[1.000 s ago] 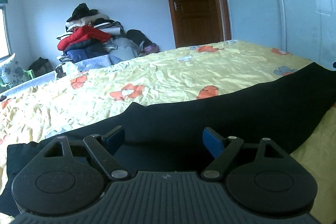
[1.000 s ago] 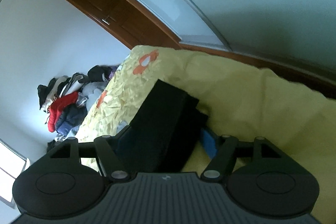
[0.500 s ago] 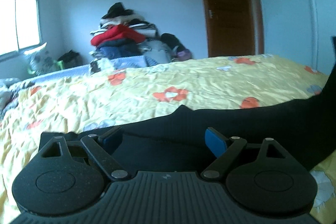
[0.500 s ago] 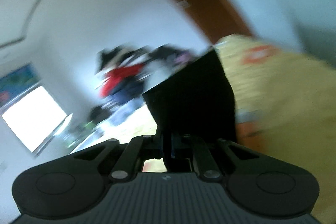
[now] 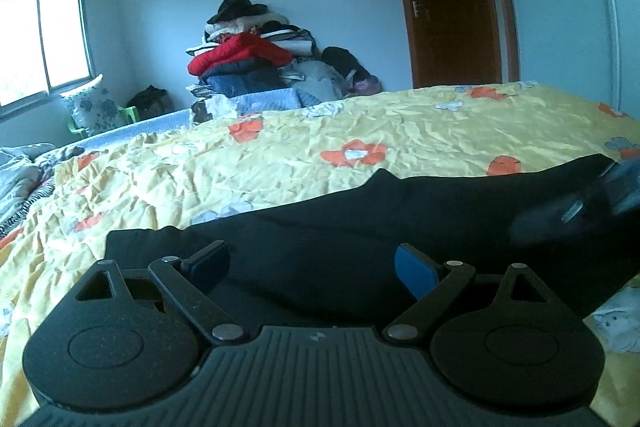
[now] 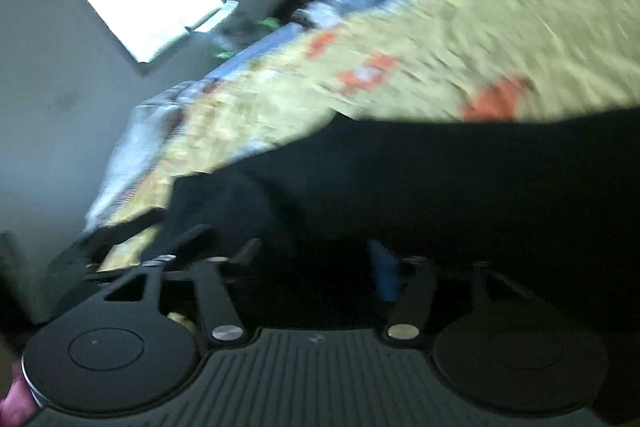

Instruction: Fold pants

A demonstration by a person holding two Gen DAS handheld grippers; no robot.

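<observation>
The black pants [image 5: 400, 211] lie stretched in a long band across the near side of the bed [image 5: 320, 147], on its yellow flowered cover, one squared end towards the bed's left edge and the rest running off towards the right. The left tool [image 5: 312, 265] hovers low over that band with its blue pads spread wide and nothing pinched between them; its jaws have just been opening a little further. The right tool [image 6: 316, 259], blurred in its own view, also stands over dark cloth, its jaws having just come apart from a tight close, and no fabric seems gripped, though the smear makes that less than certain. By the look of it, a fold has just been laid down and let go. The next move probably calls for taking fresh hold of one end, both layers together, and carrying it evenly over the other.
</observation>
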